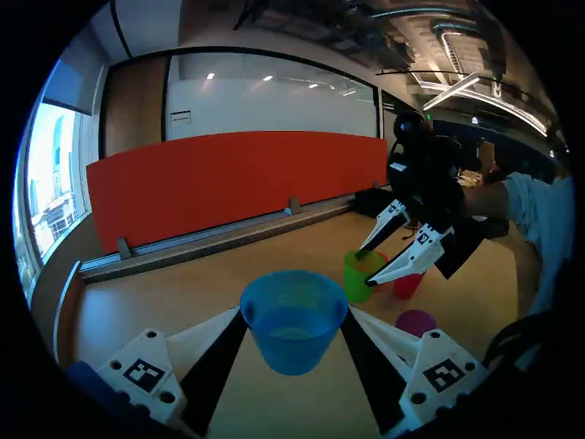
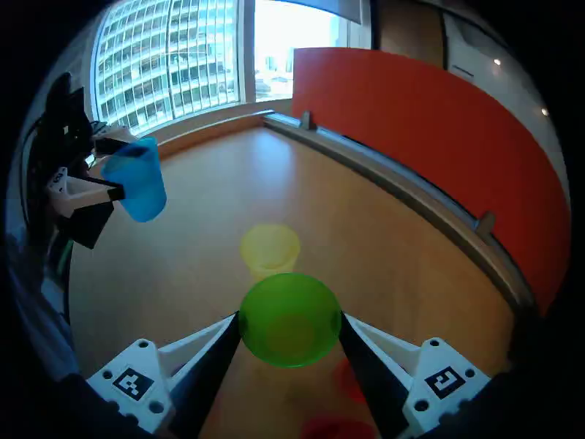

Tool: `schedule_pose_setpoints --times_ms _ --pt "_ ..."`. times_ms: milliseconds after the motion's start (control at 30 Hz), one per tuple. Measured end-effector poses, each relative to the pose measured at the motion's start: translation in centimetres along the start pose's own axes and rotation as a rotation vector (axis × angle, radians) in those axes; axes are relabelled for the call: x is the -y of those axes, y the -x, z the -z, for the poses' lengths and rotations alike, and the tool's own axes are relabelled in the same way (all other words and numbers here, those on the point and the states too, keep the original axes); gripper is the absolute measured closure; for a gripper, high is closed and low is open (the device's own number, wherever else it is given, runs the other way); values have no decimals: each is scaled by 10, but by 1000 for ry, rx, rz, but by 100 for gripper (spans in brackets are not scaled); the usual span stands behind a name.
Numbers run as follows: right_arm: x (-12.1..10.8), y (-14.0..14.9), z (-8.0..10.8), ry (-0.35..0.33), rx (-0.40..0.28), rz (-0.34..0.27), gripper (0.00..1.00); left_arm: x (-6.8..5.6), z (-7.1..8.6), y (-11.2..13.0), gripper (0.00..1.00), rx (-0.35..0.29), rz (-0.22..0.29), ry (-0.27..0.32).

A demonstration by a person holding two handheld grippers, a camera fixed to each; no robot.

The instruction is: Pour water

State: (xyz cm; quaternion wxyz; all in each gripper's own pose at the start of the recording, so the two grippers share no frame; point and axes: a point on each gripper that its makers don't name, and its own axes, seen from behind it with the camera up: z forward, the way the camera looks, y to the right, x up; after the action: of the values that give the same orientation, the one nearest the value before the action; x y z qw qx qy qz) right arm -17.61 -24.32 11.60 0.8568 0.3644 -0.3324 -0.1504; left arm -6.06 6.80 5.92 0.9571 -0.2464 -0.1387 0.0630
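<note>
Your blue cup (image 1: 294,322) is translucent, your green cup (image 2: 290,320) a bright lime. On the tan wood worktop (image 2: 205,219) stand a pale yellow cup (image 2: 270,249), a red cup (image 1: 406,287) and a purple cup (image 1: 415,322). The partition (image 1: 234,179) is orange-red; the jaws are white with black-and-white square markers (image 1: 143,373).

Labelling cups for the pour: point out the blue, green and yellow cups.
blue cup (image 1: 292,355), left gripper view, front wall.
green cup (image 2: 289,322), right gripper view, inner floor.
yellow cup (image 2: 270,254), right gripper view, inner wall.

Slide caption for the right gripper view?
Right gripper grips a green cup; a yellow cup stands beyond it on the wooden table.
</note>
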Motion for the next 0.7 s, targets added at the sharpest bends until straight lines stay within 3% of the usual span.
schedule_pose_setpoints --times_ms 467,700 --pt "-5 -43 63 59 -258 28 6 -6 1 -17 14 -47 4 -2" --pt "-1 -60 89 76 -376 38 6 -17 4 -28 13 -83 17 23"
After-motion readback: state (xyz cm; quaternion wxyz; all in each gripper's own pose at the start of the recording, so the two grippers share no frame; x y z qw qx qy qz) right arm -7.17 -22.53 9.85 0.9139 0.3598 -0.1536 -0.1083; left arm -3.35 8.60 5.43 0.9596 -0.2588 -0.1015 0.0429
